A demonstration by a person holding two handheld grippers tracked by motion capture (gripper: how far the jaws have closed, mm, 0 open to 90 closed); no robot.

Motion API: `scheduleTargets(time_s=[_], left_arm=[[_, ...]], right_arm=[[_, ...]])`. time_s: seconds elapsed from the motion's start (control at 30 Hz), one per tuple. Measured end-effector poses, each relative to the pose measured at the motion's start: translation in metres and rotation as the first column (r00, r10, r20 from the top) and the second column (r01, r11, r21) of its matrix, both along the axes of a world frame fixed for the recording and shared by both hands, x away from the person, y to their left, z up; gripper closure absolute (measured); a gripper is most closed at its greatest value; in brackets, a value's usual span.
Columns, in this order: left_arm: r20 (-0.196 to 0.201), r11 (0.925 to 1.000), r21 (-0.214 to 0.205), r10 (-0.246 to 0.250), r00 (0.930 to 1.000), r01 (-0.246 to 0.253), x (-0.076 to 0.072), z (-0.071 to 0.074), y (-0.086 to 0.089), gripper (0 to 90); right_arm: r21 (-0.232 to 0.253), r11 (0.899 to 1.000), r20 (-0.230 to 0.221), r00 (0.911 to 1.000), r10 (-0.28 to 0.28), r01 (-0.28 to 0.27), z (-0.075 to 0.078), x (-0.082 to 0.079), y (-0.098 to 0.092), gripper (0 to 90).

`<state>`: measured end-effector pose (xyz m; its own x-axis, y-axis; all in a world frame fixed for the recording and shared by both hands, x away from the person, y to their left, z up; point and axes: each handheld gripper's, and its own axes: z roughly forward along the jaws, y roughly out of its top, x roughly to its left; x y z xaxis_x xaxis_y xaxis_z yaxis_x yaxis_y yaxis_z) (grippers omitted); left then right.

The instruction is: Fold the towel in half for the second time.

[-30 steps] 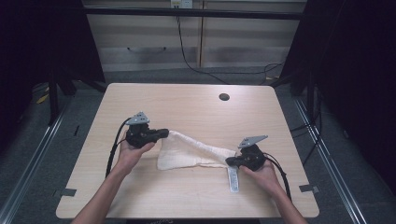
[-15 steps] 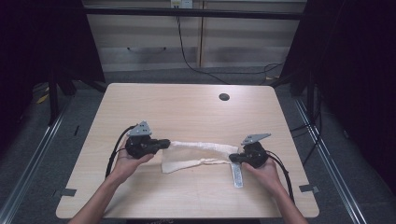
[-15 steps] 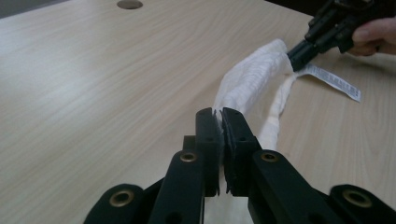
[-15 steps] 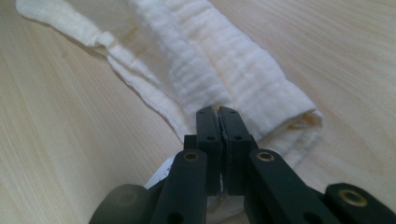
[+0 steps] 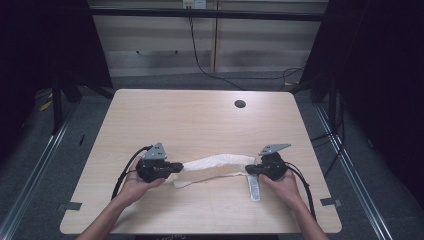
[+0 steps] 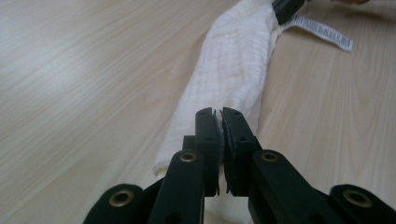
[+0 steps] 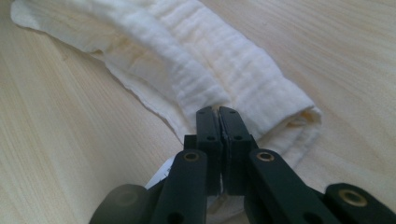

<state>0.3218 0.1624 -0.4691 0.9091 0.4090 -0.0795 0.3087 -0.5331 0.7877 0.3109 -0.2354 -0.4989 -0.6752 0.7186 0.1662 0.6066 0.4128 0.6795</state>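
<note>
**Cloth held at both ends, stretched low across table**

Left gripper (image 6: 218, 114): matte black jaws, brass-coloured pivot rivets, clamped together on a thin white edge of the cloth (image 6: 233, 70). Sliver of fabric visible between the pads. From the high view, left gripper (image 5: 176, 166) at the cloth's left end, grey three-cornered plate on top, black cable looping back past the hand (image 5: 134, 184).

Right gripper (image 7: 218, 111): same black jaws, clenched on the other end of the cloth (image 7: 196, 79), tips buried in the folds. From the high view, right gripper (image 5: 250, 170) at the cloth's right end, held by the right hand (image 5: 282, 186).

Cloth: off-white, soft, crinkled gauze-like weave with fine ribbing; bunched lengthwise into a long loose roll, thinner flat hem showing along one side. Spans between the two grippers (image 5: 215, 167), slightly arched, resting on or just above the table near its front edge. White printed care label (image 6: 322, 31) trailing flat from the right end, also seen beside the right gripper (image 5: 254, 187).

Table (image 5: 200, 120): pale wood-grain laminate, rounded corners, smooth and matte. Round dark cable hole (image 5: 240, 104) toward the far right, well apart from the cloth.
</note>
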Motion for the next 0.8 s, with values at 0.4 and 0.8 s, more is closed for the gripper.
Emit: scheduleTargets(time_s=[0.4, 0.8], left_arm=[[-0.028, 0.9974, 0.069, -0.017, 0.9995, 0.019, -0.011, -0.025, -0.002, 85.7], [0.017, 0.9967, 0.081, 0.011, 0.9998, -0.013, -0.015, -0.03, 0.004, 85.7]], right_arm=[[0.006, 1.0, 0.008, 1.0, -0.007, 0.007, 0.0, -0.001, 0.0, 88.1], [-0.015, 0.999, 0.051, 0.9977, -0.045, 0.046, 0.01, -0.01, -0.011, 88.0]])
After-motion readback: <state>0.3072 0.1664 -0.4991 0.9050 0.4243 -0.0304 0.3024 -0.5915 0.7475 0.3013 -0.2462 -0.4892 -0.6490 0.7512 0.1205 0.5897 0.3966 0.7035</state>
